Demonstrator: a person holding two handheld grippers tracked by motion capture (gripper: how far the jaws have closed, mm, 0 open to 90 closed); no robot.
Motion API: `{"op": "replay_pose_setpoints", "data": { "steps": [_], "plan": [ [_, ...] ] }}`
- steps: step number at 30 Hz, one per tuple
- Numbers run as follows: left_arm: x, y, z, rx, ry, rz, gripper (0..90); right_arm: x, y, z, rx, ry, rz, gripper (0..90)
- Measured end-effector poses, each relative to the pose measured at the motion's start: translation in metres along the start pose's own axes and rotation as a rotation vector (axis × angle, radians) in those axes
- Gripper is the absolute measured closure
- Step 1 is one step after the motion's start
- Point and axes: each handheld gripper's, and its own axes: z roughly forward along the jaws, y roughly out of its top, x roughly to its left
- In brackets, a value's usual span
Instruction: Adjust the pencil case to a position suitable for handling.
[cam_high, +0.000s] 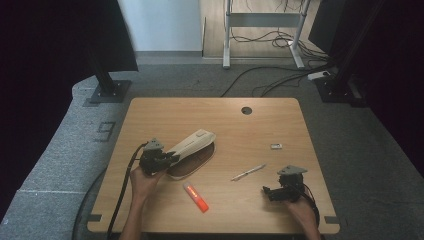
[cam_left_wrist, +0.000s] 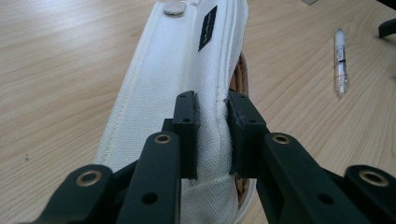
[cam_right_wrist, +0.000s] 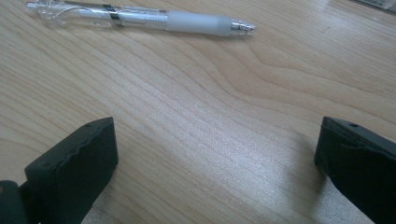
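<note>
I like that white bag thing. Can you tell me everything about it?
The white pencil case looks like woven canvas with stitched seams, a round snap button and a small black label. It lies on the wooden table, its flap lifted so the brownish inside shows. The left gripper is shut on the flap's edge.

1. The left gripper (cam_high: 172, 158) is held in the left hand (cam_high: 144, 178), jaws clamped nearly together on white fabric.
2. The right gripper (cam_high: 266, 192) is held low in the right hand (cam_high: 298, 204), jaws spread wide.
</note>
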Motion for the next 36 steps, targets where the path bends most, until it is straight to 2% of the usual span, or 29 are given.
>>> {"op": "replay_pose_setpoints", "data": {
  "steps": [3,9,15,28,36],
  "plan": [
    [0.0,0.0,0.0,0.0,-0.003,0.0,75.0,-0.002,0.001,-0.001,-0.003,0.012,0.012,0.0],
    [0.001,0.0,0.0,0.005,-0.014,-0.004,74.7,-0.004,0.004,-0.001,0.004,0.034,0.008,0.0],
    [0.002,-0.001,0.0,0.008,-0.022,-0.006,74.4,-0.008,0.012,-0.006,-0.022,0.041,0.003,0.0],
    [0.0,-0.001,0.0,0.019,-0.024,0.008,74.1,-0.019,0.026,-0.008,-0.069,0.022,-0.007,0.0],
    [0.0,-0.001,0.0,0.019,-0.026,0.008,74.0,-0.026,0.034,-0.005,-0.077,0.028,0.016,0.0]
  ]
}}
